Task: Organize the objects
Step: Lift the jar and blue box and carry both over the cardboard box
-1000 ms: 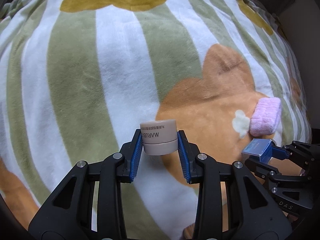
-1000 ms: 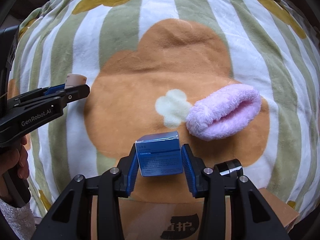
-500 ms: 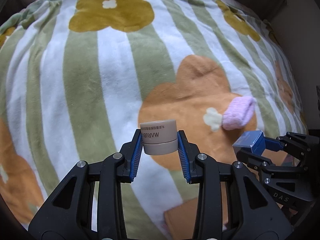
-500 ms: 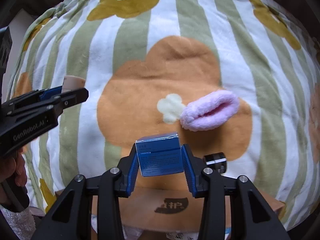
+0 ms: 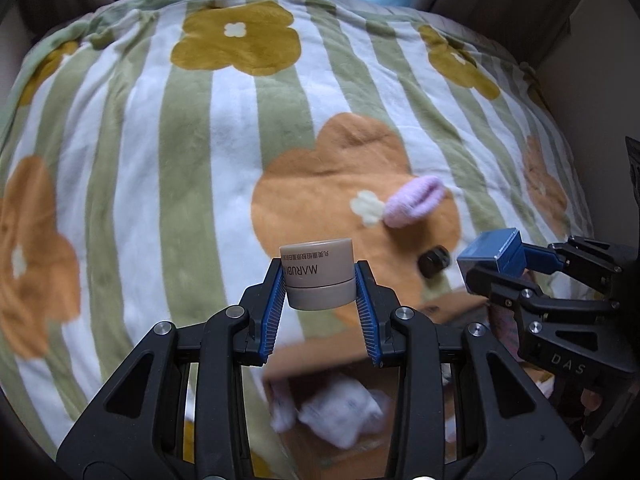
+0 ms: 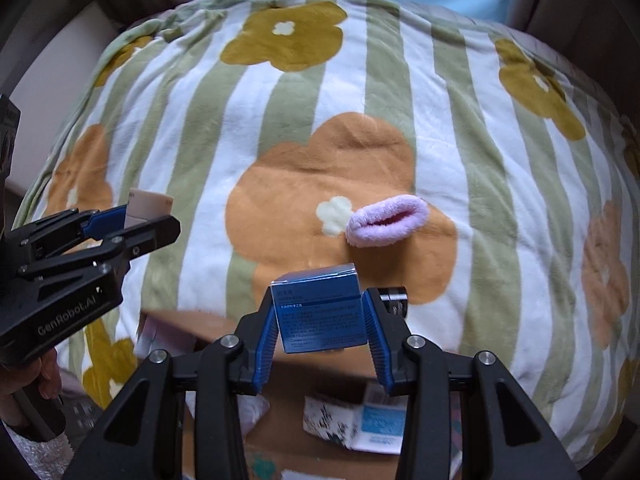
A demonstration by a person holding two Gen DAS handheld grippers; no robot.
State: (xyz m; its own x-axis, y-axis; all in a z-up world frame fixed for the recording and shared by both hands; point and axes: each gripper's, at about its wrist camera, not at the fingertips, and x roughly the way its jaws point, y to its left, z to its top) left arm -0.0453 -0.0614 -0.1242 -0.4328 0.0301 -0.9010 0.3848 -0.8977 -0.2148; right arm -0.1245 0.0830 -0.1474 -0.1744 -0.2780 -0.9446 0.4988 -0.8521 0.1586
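Note:
My left gripper [image 5: 320,284] is shut on a beige cream jar [image 5: 318,274], held upside down above the striped flower blanket [image 5: 160,160]. The same jar [image 6: 146,206] and left gripper [image 6: 132,222] show at the left of the right wrist view. My right gripper [image 6: 320,316] is shut on a small blue box [image 6: 320,308], which also appears at the right of the left wrist view, the blue box [image 5: 494,252] in the right gripper [image 5: 504,264]. A pink fluffy band [image 6: 386,220] and a small black jar [image 6: 394,298] lie on the blanket.
An open cardboard box [image 6: 288,432] sits below both grippers at the blanket's near edge, holding white and blue packets [image 6: 360,424]. The same cardboard box [image 5: 344,360] shows blurred in the left wrist view. A hand [image 6: 44,368] grips the left handle.
Both grippers have risen and drawn back from the blanket with the jar and the blue box still held. The cardboard box and black jar have come into view below.

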